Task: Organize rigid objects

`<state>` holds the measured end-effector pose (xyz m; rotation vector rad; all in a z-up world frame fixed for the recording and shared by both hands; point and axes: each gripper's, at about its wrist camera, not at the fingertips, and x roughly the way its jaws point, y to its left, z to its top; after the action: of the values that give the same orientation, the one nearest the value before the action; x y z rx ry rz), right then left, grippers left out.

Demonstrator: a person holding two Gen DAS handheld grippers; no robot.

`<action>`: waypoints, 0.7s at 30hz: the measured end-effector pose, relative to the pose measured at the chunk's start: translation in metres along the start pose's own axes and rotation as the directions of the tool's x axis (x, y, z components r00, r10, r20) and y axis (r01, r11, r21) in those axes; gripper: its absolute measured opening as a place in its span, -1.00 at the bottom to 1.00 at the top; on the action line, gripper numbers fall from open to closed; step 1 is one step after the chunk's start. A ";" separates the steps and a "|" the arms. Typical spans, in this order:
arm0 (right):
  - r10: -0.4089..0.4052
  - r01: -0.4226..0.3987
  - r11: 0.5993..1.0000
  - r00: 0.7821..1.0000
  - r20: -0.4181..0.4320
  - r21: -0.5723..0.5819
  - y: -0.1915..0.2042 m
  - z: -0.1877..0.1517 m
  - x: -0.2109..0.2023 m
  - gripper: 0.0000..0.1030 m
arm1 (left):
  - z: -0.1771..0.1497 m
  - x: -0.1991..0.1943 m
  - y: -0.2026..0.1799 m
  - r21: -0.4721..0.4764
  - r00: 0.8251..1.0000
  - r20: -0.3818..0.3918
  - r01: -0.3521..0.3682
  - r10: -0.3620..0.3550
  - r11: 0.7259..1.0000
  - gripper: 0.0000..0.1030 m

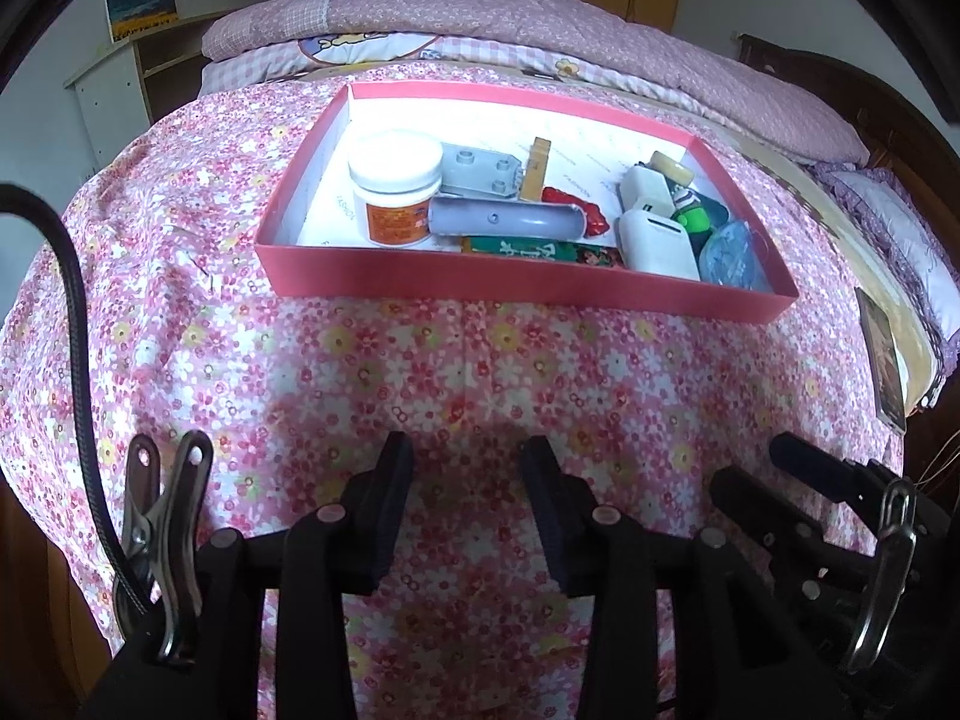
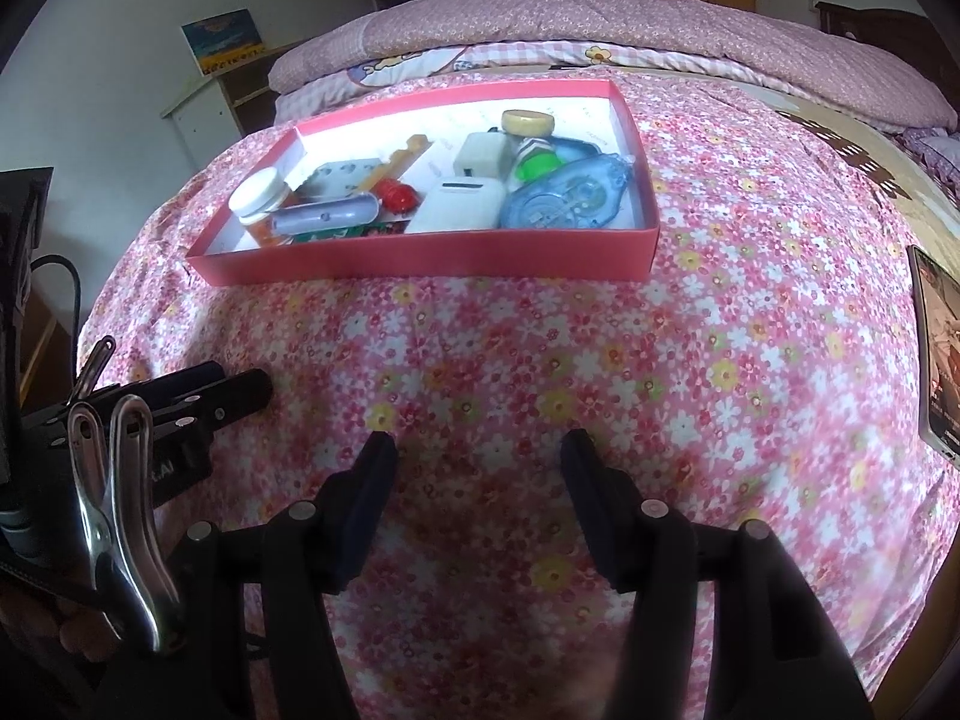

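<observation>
Two hand-held grippers above a bed spread with a pink floral sheet [image 1: 456, 372]. The left gripper [image 1: 468, 450] has its fingers [image 1: 393, 480] apart with only sheet showing between them; they hold nothing and are clear of every item. The right gripper [image 2: 477, 441] likewise has its fingers [image 2: 378, 468] spread, somewhat wider, empty, over bare sheet. Both point downward at the cloth, well short of the box.

The pink box [image 1: 528, 288] lies on the sheet farther up the bed, open-topped, and all the small items are inside it: a white jar [image 1: 393, 180] with an orange label at the left end, a grey brick plate [image 1: 480, 171] and a wooden clothespin [image 1: 536, 171] behind a grey tube [image 1: 510, 219], a red piece [image 1: 570, 204], a green printed packet [image 1: 540, 252] along the near wall, two white chargers [image 1: 657, 240] in the middle, a green-capped piece [image 1: 693, 216] and a yellowish round lid [image 1: 672, 167] towards the right.

The right wrist view shows the blue correction tape [image 2: 558, 198] whole in the right end of the box; the left wrist view shows it only partly, past the chargers. Each view catches the other gripper at its edge. A flat dark card or phone [image 2: 939, 354] lies at the right edge of the bed, seen larger in the right wrist view. Folded pink quilts [image 1: 480, 18] lie beyond the box.
</observation>
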<state>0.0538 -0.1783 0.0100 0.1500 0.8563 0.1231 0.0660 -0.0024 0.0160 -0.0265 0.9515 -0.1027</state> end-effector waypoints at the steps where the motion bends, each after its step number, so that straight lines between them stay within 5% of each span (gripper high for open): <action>1: 0.001 -0.001 1.000 1.000 0.001 0.000 0.000 0.000 0.000 0.16 | 0.000 0.000 0.000 0.000 1.000 0.000 0.000 0.000 1.000 -0.20; 21: 0.003 -0.003 1.000 1.000 0.009 -0.005 0.002 -0.001 0.000 0.24 | 0.000 0.001 -0.003 0.022 1.000 0.001 -0.004 0.004 1.000 -0.09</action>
<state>0.0531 -0.1757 0.0094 0.1472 0.8464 0.1267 0.0659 -0.0051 0.0156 -0.0043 0.9497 -0.1090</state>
